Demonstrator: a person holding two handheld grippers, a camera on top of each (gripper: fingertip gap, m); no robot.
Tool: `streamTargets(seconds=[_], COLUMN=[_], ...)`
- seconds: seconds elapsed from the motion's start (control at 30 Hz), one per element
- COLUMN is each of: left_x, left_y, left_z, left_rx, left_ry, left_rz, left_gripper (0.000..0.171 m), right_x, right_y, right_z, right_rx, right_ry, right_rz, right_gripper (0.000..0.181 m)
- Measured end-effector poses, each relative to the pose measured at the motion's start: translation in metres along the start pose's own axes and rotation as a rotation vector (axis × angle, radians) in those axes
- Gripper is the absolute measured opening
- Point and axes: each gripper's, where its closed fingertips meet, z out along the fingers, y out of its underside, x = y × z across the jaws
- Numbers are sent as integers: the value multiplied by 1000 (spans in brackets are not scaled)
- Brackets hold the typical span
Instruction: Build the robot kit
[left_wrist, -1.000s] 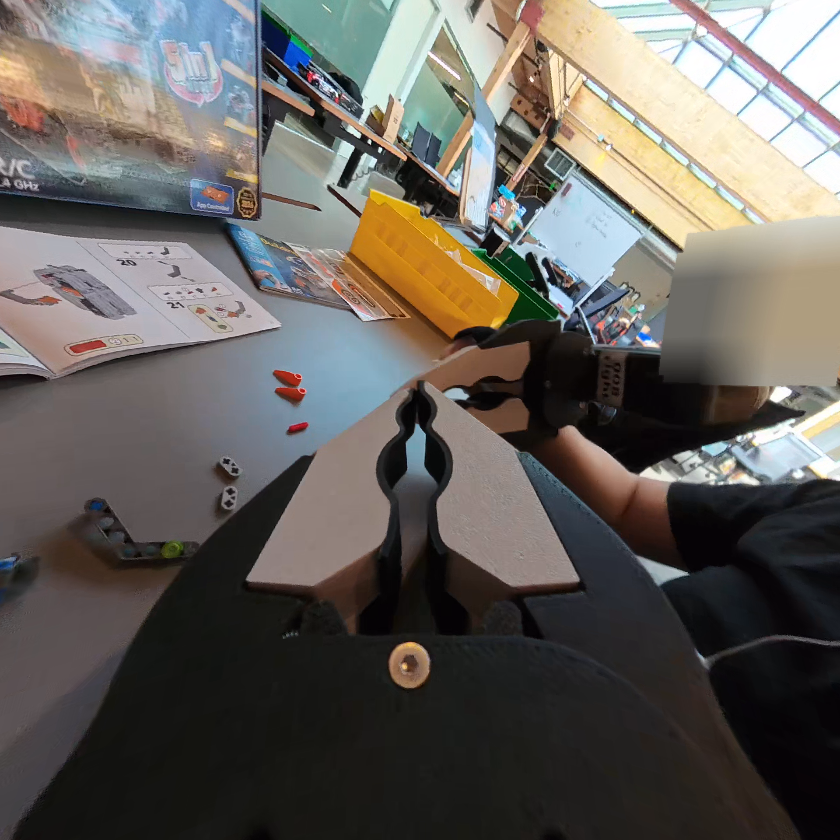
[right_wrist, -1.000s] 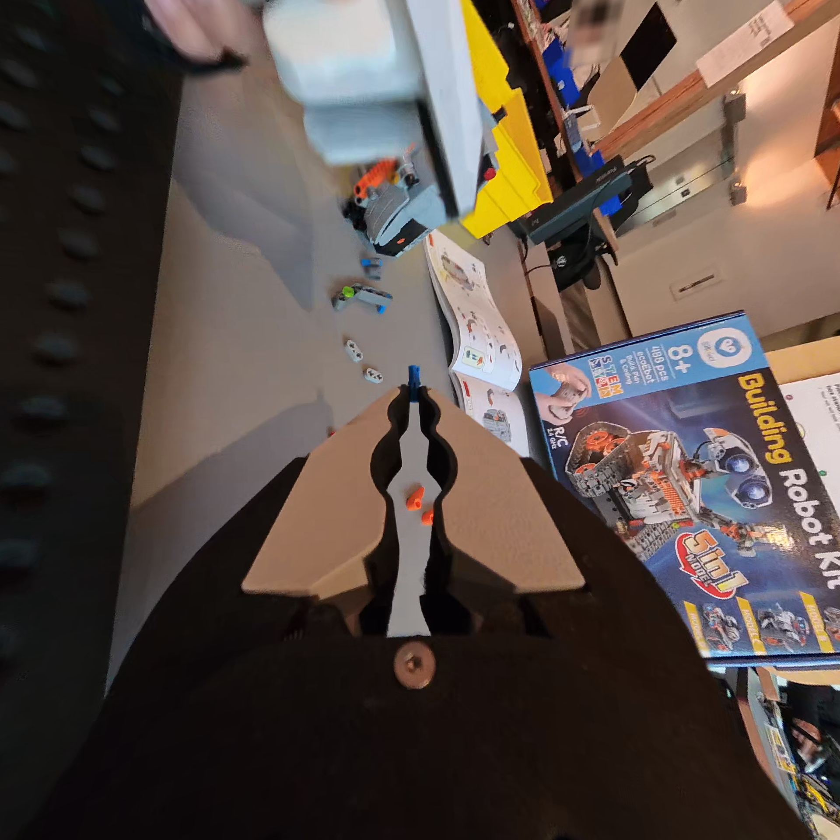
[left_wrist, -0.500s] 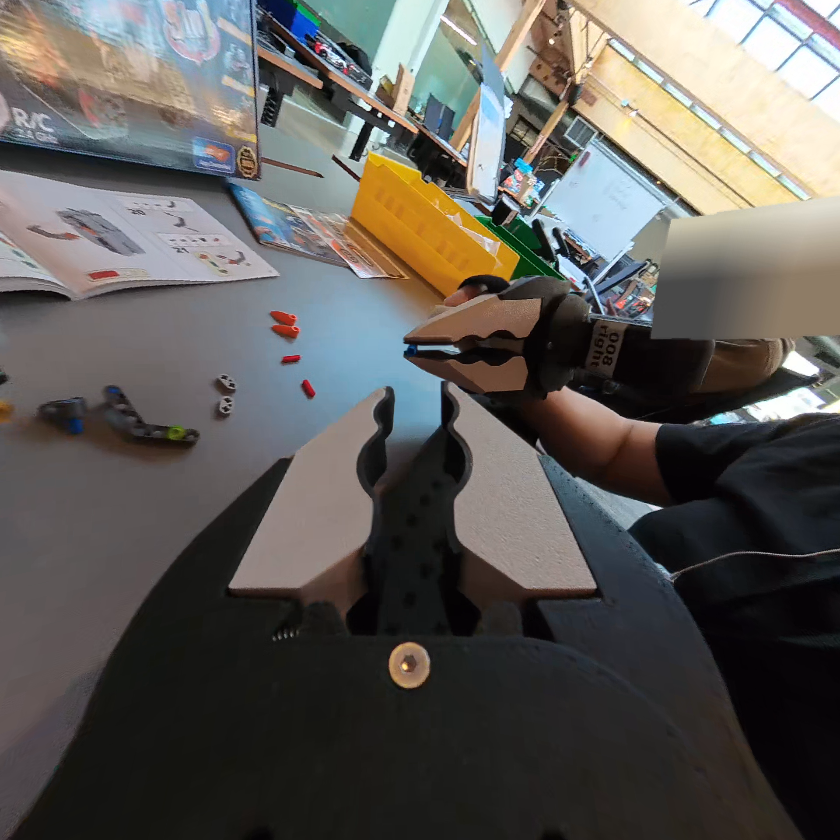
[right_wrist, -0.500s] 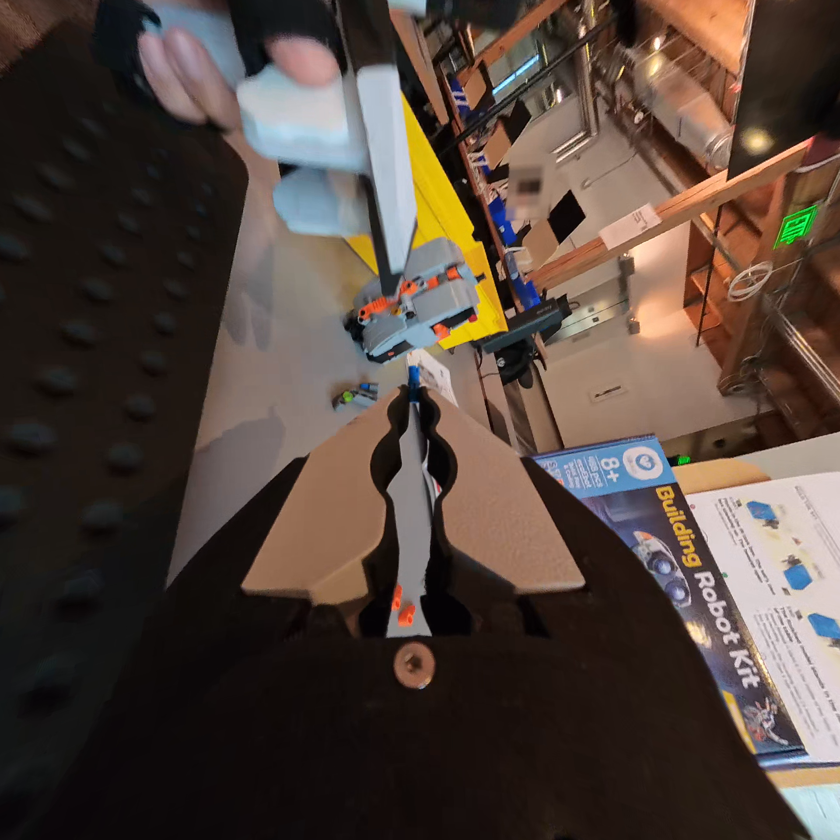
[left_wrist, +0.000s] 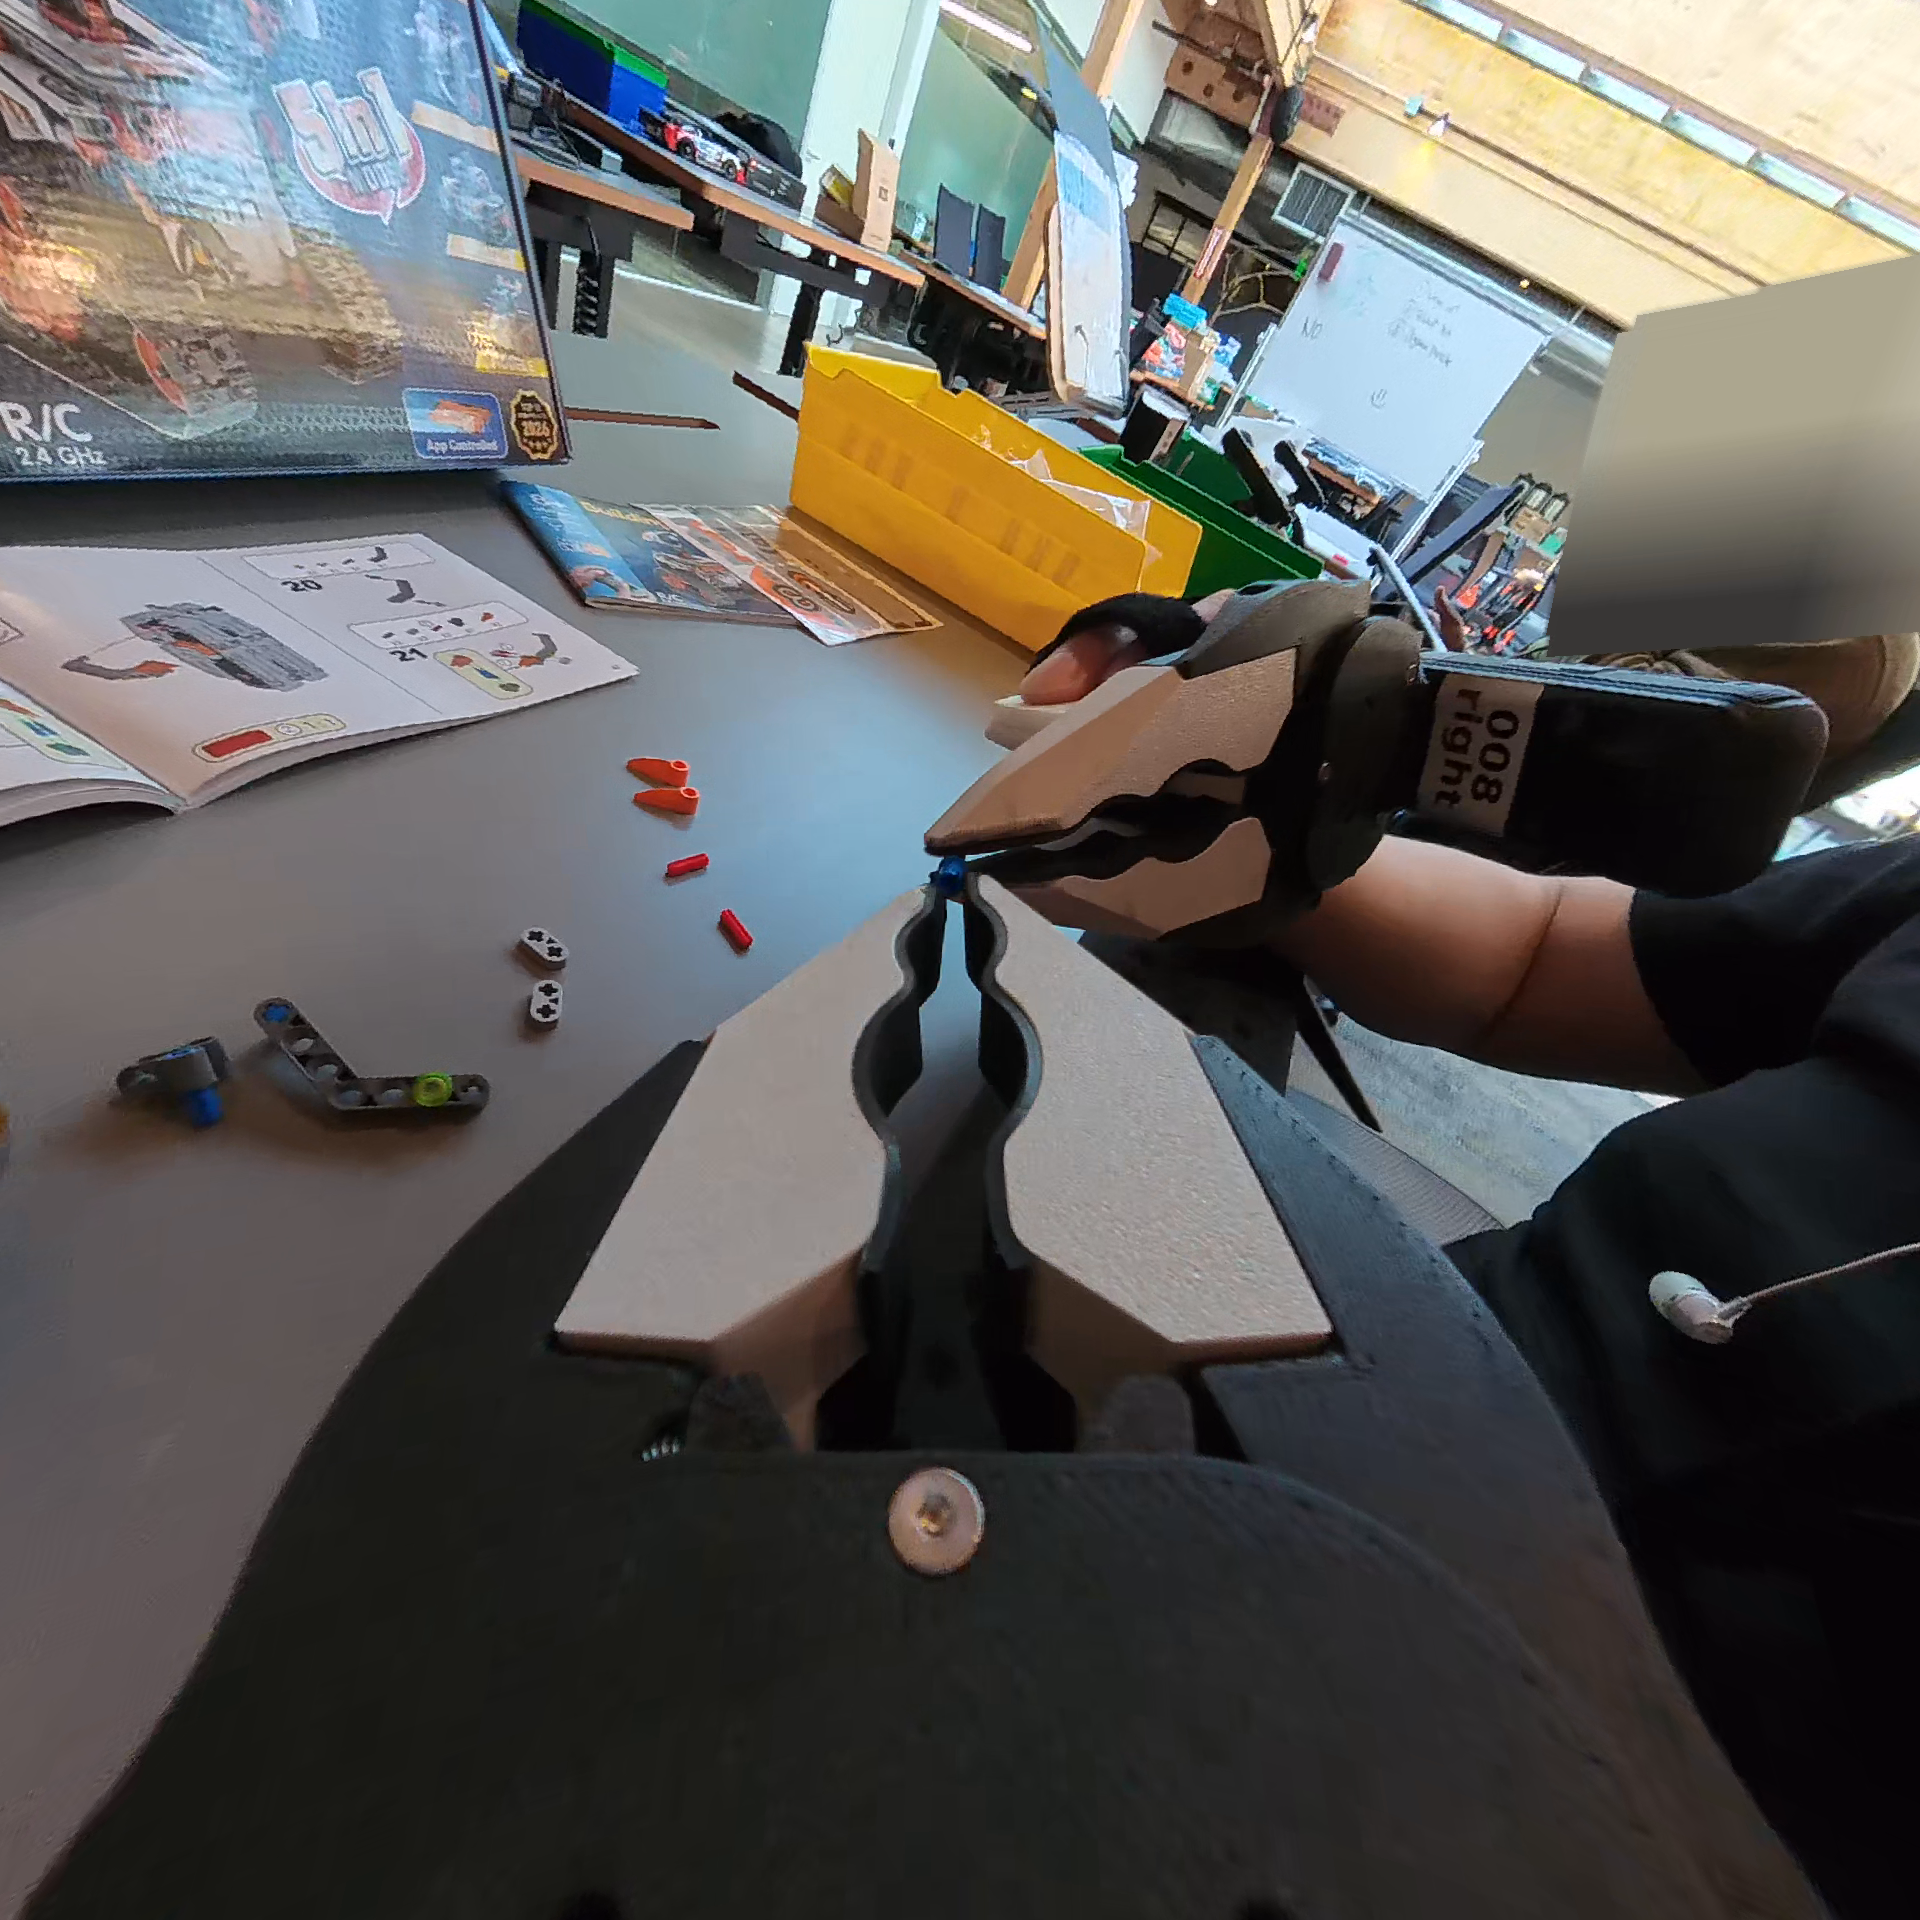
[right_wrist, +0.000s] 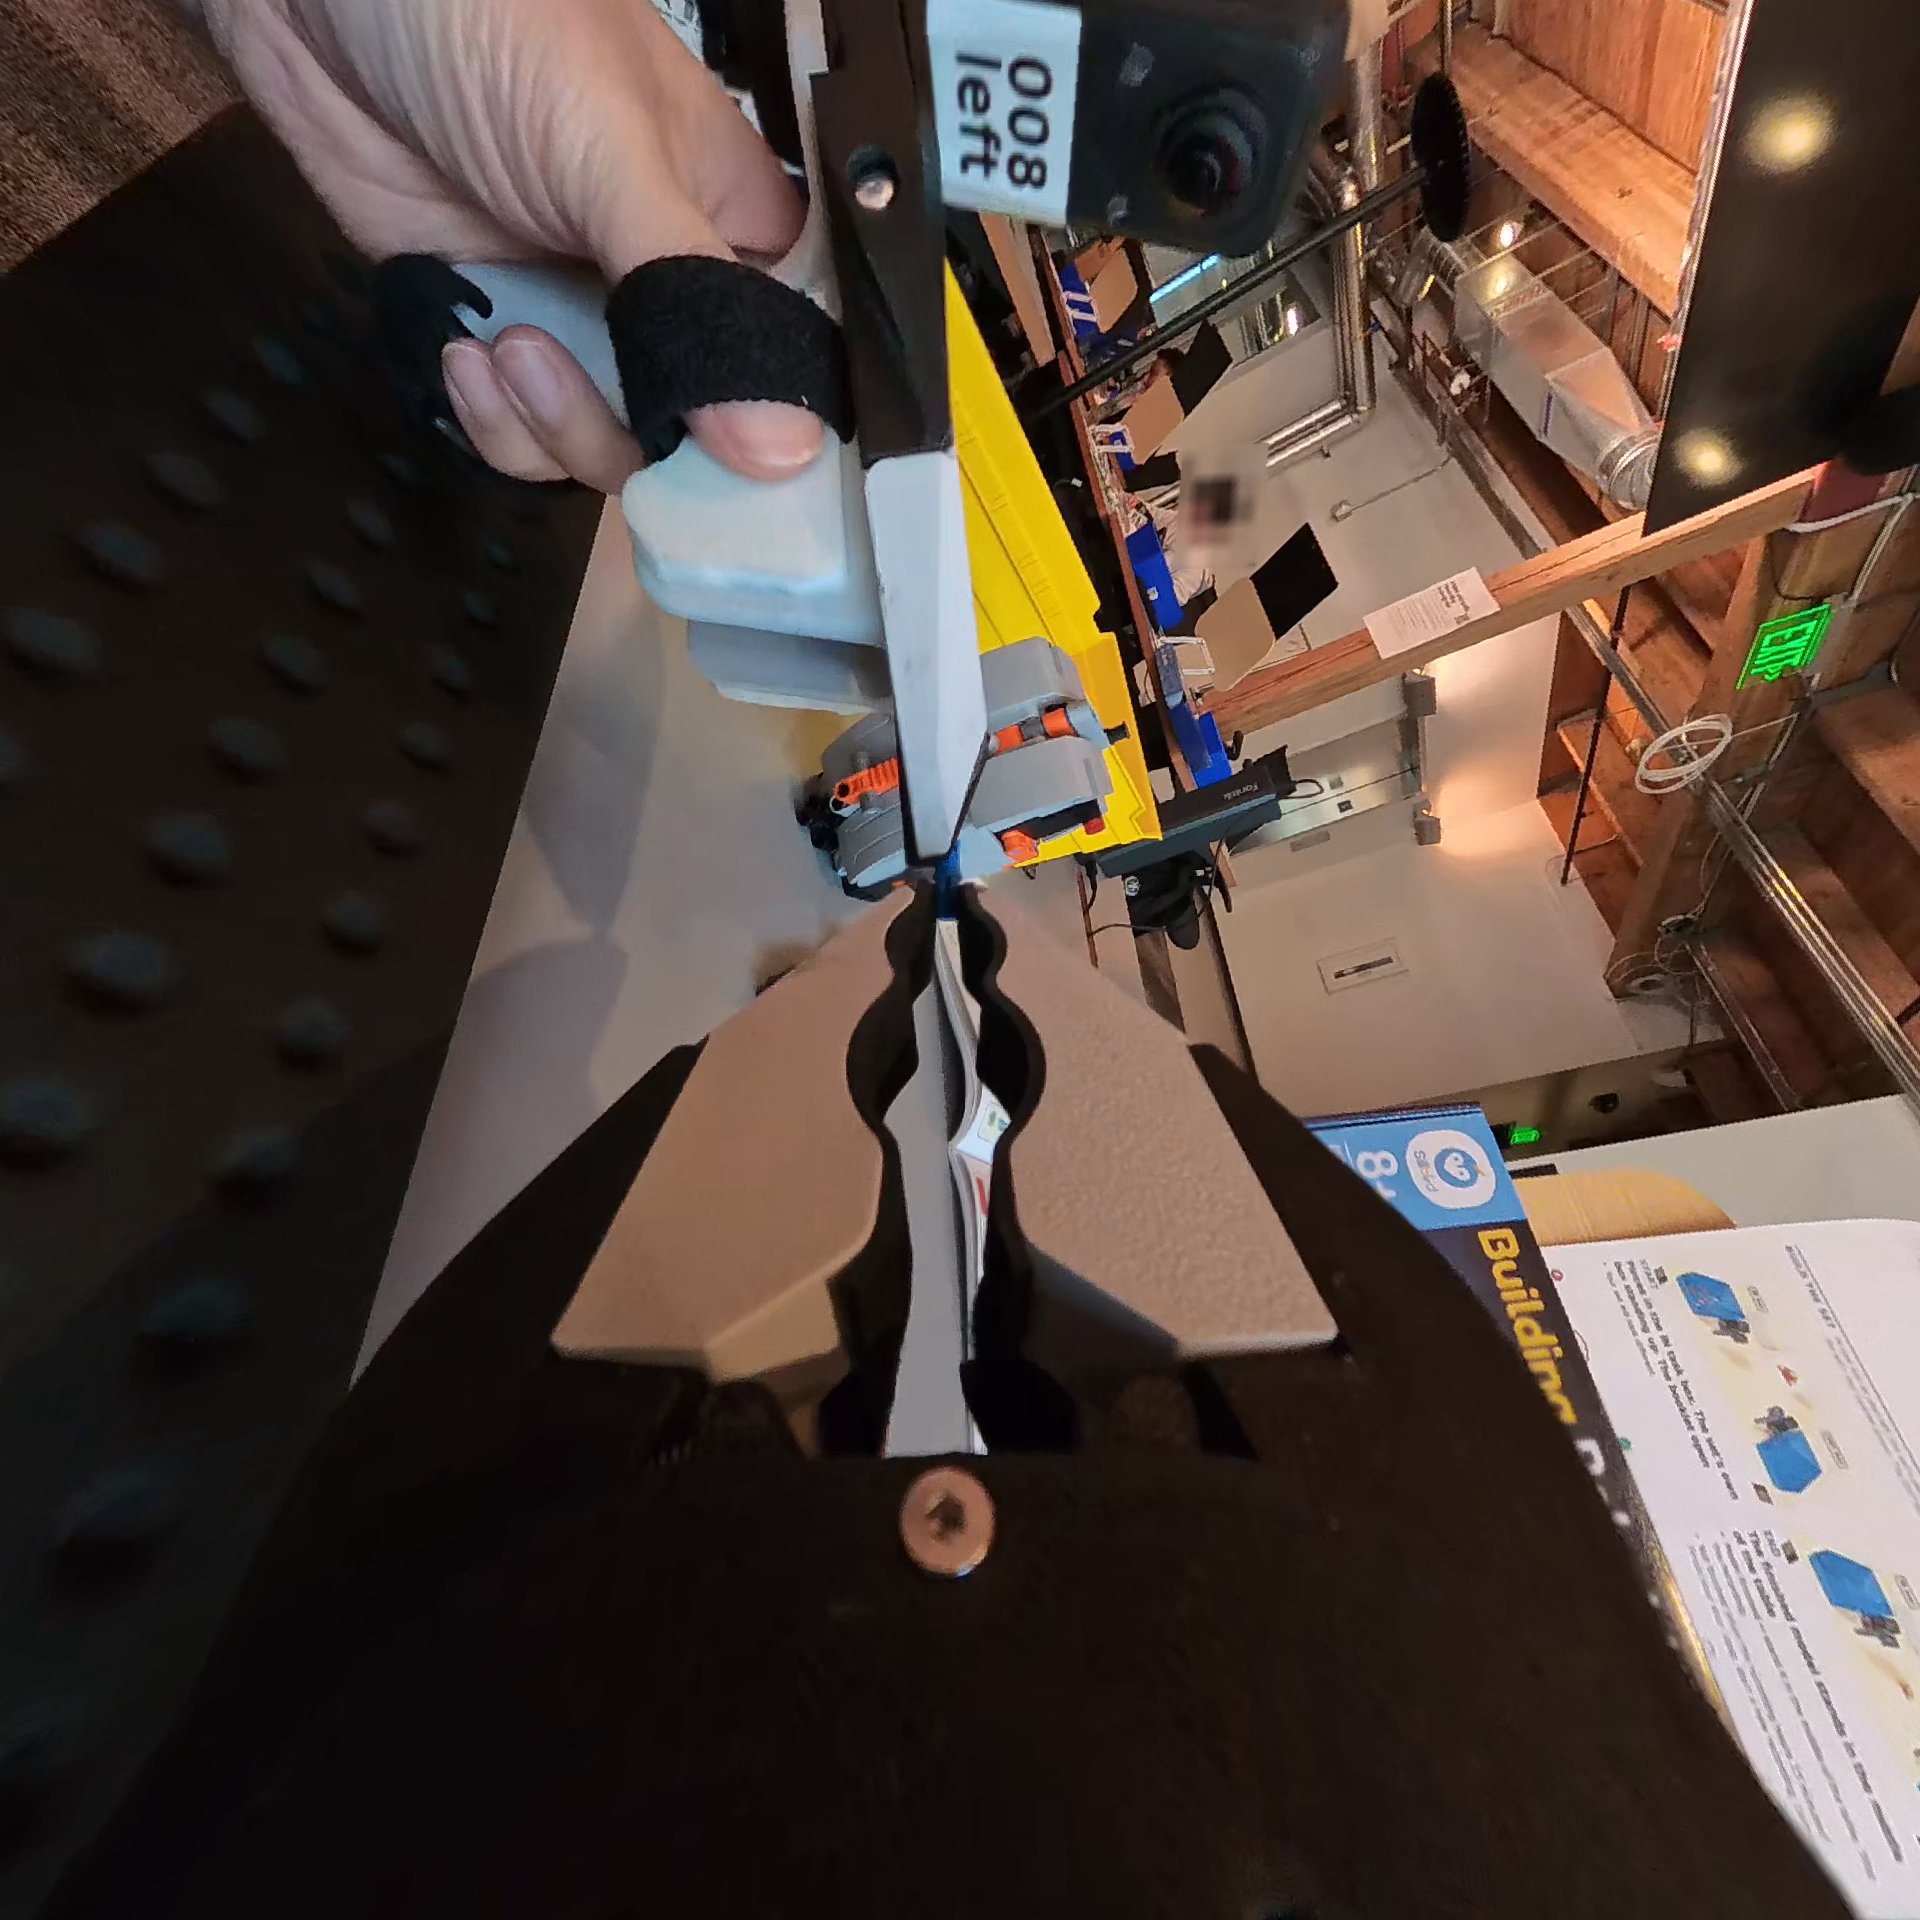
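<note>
Pinching a small blue peg (left_wrist: 947, 876) between them: left gripper (left_wrist: 948, 902) and right gripper (left_wrist: 961, 850), tip to tip above the grey table (left_wrist: 312, 1299). Left gripper narrowed almost to closing, its tips either side of the peg. Right gripper (right_wrist: 943, 906) likewise nearly closed on the same blue peg (right_wrist: 945, 883) (which of the 2 truly bore the peg, impossible to tell). Left gripper (right_wrist: 940, 831) seen edge-on in the right wrist view, coming down from above onto the peg, a hand (right_wrist: 582, 208) wrapped about its grip.

Taking the peg as landmark: just to its left on the table, 2 short red pins (left_wrist: 688, 864), and 2 orange wedge pieces (left_wrist: 662, 784) a little farther back. Left again and nearer the camera, 2 small grey connectors (left_wrist: 543, 975). Well to the left, a dark angled beam (left_wrist: 364, 1075) carrying a lime stud, with a small grey-and-blue joint (left_wrist: 179, 1075) beside it. Behind and left, an open instruction booklet (left_wrist: 260, 655), and past that a printed kit box (left_wrist: 260, 239) standing upright. Behind the peg, a yellow bin (left_wrist: 966, 520) with a green bin (left_wrist: 1216, 520) next to it, and flat leaflets (left_wrist: 727, 566) lying in front of the yellow one. Beyond the peg in the right wrist view, a grey-and-orange built model (right_wrist: 1039, 769) close against the yellow bin (right_wrist: 1018, 540).
</note>
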Motion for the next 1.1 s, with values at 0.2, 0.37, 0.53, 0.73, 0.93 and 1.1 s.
streamTargets(seconds=[0.2,0.37,0.53,0.73,0.93,1.1], left_x=[0,-3,-3,-8,-10,-9], left_y=[-1,-1,2,6,8,7], left_z=[-8,-16,-23,-41,-63,-76], left_rx=[46,54,38,25,21,22], left_ry=[85,92,72,6,-65,-74], left_rz=[-117,-155,-124,-74,-37,-45], left_gripper=[3,9,3,2,3,3], right_x=[-1,-3,-7,10,9,-14], right_y=[-4,-10,-17,1,76,93], right_z=[5,13,18,29,96,129], right_rx=[11,20,31,108,-147,-318], right_ry=[-6,-5,-6,-132,-432,-584], right_rz=[-36,-73,-103,368,999,1078], right_gripper=[3,3,3,21,31,31])
